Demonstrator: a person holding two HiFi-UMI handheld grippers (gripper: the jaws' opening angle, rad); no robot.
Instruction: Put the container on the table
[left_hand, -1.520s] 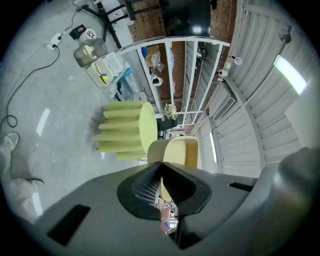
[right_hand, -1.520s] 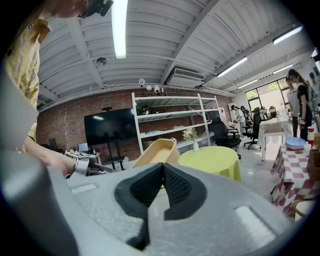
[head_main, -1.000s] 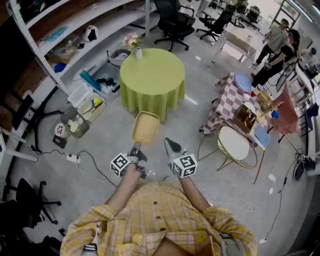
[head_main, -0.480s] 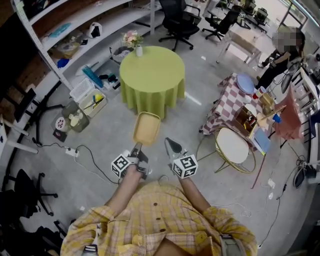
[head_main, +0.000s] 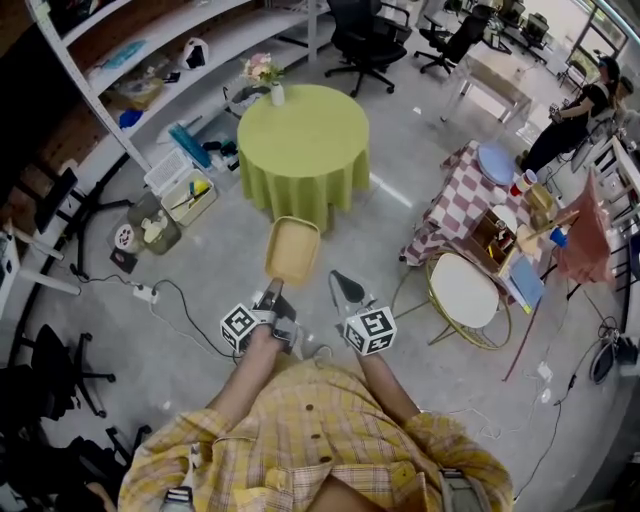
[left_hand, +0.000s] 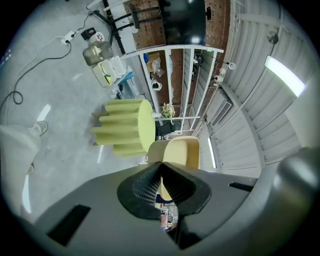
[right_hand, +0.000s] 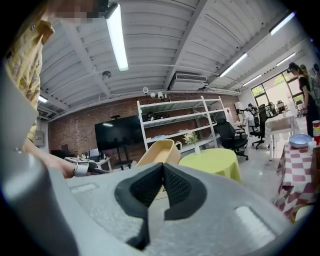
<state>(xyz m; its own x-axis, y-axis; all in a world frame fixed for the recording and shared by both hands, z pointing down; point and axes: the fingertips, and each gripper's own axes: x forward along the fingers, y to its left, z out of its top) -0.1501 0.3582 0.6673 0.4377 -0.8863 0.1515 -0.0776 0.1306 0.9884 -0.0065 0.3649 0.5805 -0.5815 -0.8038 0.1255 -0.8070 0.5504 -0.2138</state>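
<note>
Little change over the last second: only the floor and the counter (head_main: 300, 130) slide slightly in the head view. Left gripper (head_main: 272, 292) fingers (left_hand: 142, 184) stay clenched on the yellow container's (head_main: 293, 252) near rim, container airborne just short of the counter's near edge. Right gripper (head_main: 345, 290) pinched shut, empty. Carry unfinished.

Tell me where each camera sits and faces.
Head view: on the person's head, looking steeply down at the green table; shows the plaid shirt, left gripper and right gripper.
Left gripper view: on the left gripper, looking along its jaws, shut on the container, toward the table.
Right gripper view: on the right gripper, jaws shut and empty, facing the shelves; a plaid sleeve shows upper left.
Shared: all three show container and green table.
</note>
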